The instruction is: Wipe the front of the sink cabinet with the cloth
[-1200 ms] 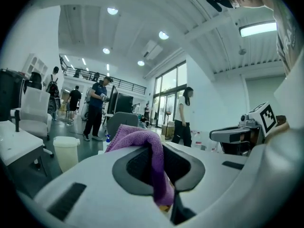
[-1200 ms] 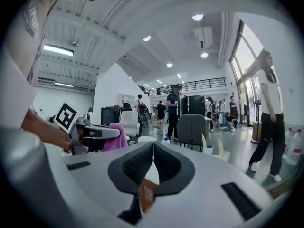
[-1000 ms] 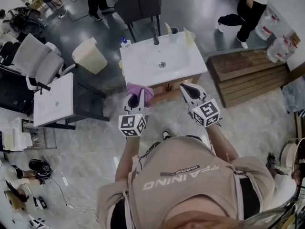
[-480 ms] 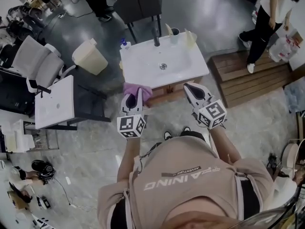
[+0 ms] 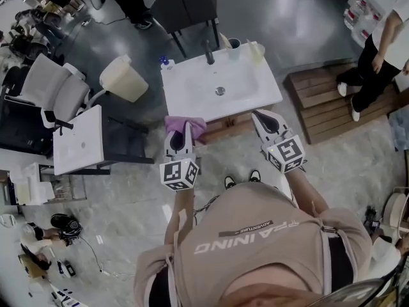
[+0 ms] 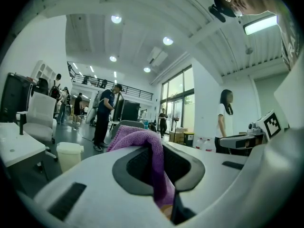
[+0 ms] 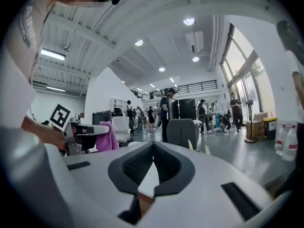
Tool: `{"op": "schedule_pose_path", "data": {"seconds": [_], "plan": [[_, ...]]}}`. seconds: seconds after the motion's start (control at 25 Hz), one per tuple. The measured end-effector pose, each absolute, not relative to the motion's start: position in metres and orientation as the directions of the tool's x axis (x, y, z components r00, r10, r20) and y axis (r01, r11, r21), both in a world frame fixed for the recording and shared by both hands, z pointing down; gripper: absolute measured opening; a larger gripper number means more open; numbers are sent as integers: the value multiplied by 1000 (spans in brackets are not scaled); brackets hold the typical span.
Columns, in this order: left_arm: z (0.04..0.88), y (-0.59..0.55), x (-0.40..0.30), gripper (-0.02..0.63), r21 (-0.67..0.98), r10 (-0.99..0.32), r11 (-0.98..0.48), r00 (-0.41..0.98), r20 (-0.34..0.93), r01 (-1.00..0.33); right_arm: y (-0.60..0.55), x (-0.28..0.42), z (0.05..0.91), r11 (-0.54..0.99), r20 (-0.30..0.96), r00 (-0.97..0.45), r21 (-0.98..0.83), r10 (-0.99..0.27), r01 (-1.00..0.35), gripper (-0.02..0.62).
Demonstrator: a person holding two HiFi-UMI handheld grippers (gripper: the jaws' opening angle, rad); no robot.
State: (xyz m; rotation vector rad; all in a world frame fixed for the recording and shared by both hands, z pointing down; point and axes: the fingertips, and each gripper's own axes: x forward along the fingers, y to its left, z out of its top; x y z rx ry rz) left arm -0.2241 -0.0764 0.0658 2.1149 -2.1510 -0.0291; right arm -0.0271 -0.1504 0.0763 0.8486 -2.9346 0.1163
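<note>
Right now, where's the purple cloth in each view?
Head view: purple cloth centre-left, in the left claw.
Left gripper view: centre, pinched between the jaws.
Right gripper view: left of centre, hanging from that claw.
Shared landmark: grey chair behind the sink.

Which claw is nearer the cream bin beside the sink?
Left. The left claw, gripping the purple cloth, is at the sink corner nearest the bin; the right claw is at the opposite front corner.

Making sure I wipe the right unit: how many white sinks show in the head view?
2. The near sink stands straight ahead, beyond the cloth; the second sink stands to the left on a dark frame. Others may be hidden.
</note>
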Motion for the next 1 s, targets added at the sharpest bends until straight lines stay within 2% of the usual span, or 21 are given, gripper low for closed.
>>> {"op": "schedule_pose_path", "data": {"seconds": [1.0], "plan": [[81, -70, -223, 37, 101, -994, 20, -9, 108, -995, -141, -35, 80, 881, 117, -878, -37, -464, -471, 11]]}}
